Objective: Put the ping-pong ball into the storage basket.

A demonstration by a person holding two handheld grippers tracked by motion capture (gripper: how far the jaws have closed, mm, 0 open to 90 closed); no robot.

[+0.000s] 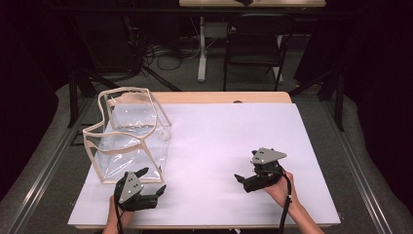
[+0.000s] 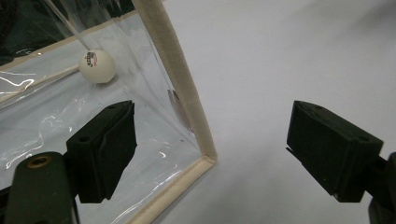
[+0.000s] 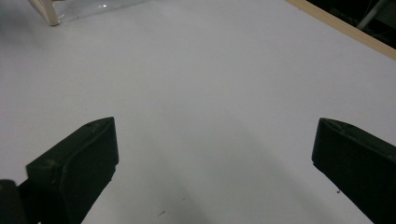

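Looking down from the high view, clear bag with cream trim stands at table's left-rear, likely light, floppy, slippery film, so grab the stiffer seam; left gripper sits apart right at its near corner, right gripper is well apart over bare white surface. Left gripper view: jaws spread astride corner seam, not pressing, ball inside bag. Right gripper view: jaws wide, nothing between, plenty room, table edge far.

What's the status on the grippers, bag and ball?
Left gripper open at the clear bag's near corner. Right gripper open, nothing between. Ball inside bag. Nothing in the way.
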